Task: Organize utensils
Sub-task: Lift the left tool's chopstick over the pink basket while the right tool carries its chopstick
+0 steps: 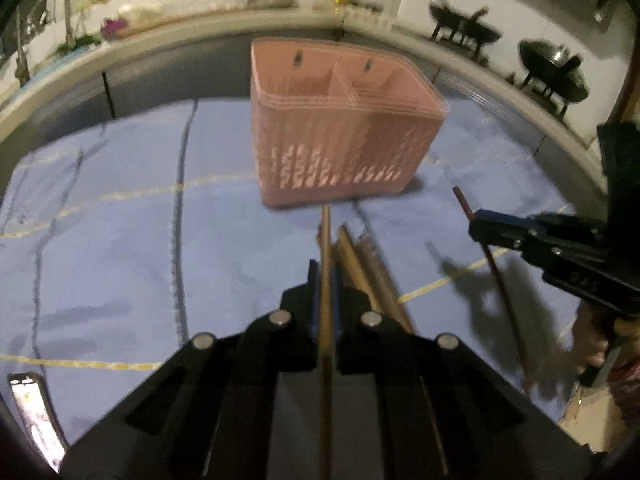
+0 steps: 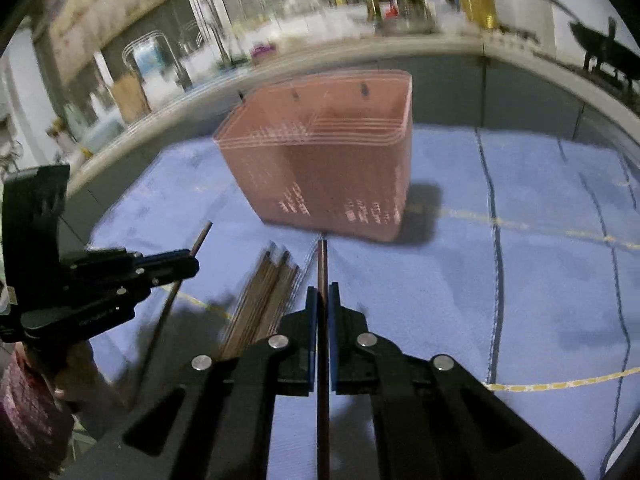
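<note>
Gripping check, left to right:
left gripper (image 1: 325, 280): fingers pinched tight on one brown chopstick (image 1: 325, 248), which runs straight out between them toward the basket. From the right wrist view the same gripper (image 2: 191, 266) sits at the left edge with its stick (image 2: 200, 240) poking up past the tips.
loose chopsticks (image 1: 368, 268): small bundle lying on the blue cloth just right of the left fingers, pretty blurry, can't count them. In the right wrist view they (image 2: 264, 292) sit between the two grippers.
pink basket (image 1: 340, 136): upright on the cloth, beyond the bundle, with a divider making two compartments; can't tell what's inside. Not touching either stick.
right gripper (image 2: 322, 300): fingers pressed together on a darker chopstick (image 2: 322, 264), tip aimed at the basket's base (image 2: 340, 216). The left wrist view shows it (image 1: 478, 226) at the right with the stick (image 1: 464, 200) slanting through.
blue cloth (image 1: 120, 240): covers the counter, with yellow and dark lines.
</note>
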`<state>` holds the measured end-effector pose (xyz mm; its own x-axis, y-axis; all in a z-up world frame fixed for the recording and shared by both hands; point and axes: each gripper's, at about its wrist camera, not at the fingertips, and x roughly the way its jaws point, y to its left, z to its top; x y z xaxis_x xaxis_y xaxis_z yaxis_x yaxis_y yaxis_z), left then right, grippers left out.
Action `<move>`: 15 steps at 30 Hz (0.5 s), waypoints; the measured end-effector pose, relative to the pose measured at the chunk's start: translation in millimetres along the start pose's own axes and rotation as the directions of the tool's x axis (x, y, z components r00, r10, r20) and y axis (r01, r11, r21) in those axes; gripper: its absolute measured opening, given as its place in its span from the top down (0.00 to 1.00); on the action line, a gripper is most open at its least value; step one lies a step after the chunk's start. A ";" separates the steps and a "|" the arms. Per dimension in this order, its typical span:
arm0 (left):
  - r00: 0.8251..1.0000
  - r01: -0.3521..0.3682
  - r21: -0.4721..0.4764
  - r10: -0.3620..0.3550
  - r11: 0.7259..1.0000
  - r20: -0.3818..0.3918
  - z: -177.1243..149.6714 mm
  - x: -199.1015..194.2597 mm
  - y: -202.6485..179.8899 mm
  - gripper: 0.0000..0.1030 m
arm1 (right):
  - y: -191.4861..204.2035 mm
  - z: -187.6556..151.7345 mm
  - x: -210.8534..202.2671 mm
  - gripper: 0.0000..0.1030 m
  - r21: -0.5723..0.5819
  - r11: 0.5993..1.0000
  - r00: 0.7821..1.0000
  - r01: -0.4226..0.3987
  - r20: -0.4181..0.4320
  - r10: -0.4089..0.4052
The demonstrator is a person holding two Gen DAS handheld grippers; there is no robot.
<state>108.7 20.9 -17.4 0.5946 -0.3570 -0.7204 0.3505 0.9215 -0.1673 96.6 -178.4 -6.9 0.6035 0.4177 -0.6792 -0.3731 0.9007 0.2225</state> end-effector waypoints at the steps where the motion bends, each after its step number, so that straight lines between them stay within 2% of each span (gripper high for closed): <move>1: 1.000 0.004 0.001 -0.004 1.000 0.022 1.7 -10.6 -2.2 0.96 | 2.2 1.5 -7.7 0.95 0.000 1.000 1.000 -0.007 0.027 0.007; 5: 0.993 0.006 0.015 -0.008 1.000 0.115 7.5 -55.1 -16.1 0.96 | 13.5 5.8 -44.7 0.95 -0.008 0.999 0.987 -0.032 0.156 0.033; 8: 0.983 0.002 0.027 -0.007 1.000 0.184 14.8 -85.1 -26.4 0.96 | 18.4 10.5 -73.6 0.95 -0.015 0.999 0.966 -0.044 0.255 0.047; 15: 0.953 0.009 0.044 -0.022 0.999 0.302 38.4 -137.0 -40.3 0.95 | 23.2 30.5 -112.4 0.95 -0.019 0.998 0.921 -0.058 0.385 0.061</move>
<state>40.9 26.8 113.9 0.7772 -0.4067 -0.4801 0.3872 0.9106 -0.1446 41.6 -200.9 95.9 0.8041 0.4857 -0.3428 -0.4211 0.8724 0.2482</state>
